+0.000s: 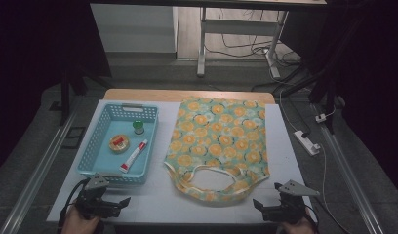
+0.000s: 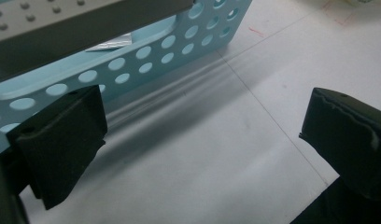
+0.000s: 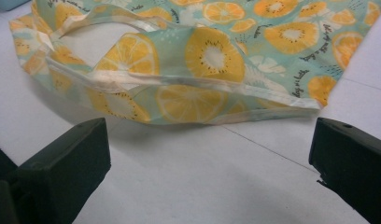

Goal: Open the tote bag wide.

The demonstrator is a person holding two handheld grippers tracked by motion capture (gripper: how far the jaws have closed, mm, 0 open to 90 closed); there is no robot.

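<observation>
My left tool (image 1: 120,201) sits wide open at the surface's (image 1: 153,200) near edge, just before the blue basket (image 1: 88,158). My right tool (image 1: 258,204), equally wide, faces the fruit-print bag's (image 1: 221,131) handle end across bare surface.

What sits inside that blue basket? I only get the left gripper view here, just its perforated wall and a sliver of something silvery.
Observer: Three things lie in the blue basket: a red-and-white tube, a small round tin and a green-capped bottle.
Operator: And what's to the right of the basket?
Observer: A fabric bag printed with orange slices lies flat on the white table, handles toward the person.
Operator: Is the right gripper on it?
Observer: No. The right gripper is open and short of the bag's hem, touching nothing.
</observation>
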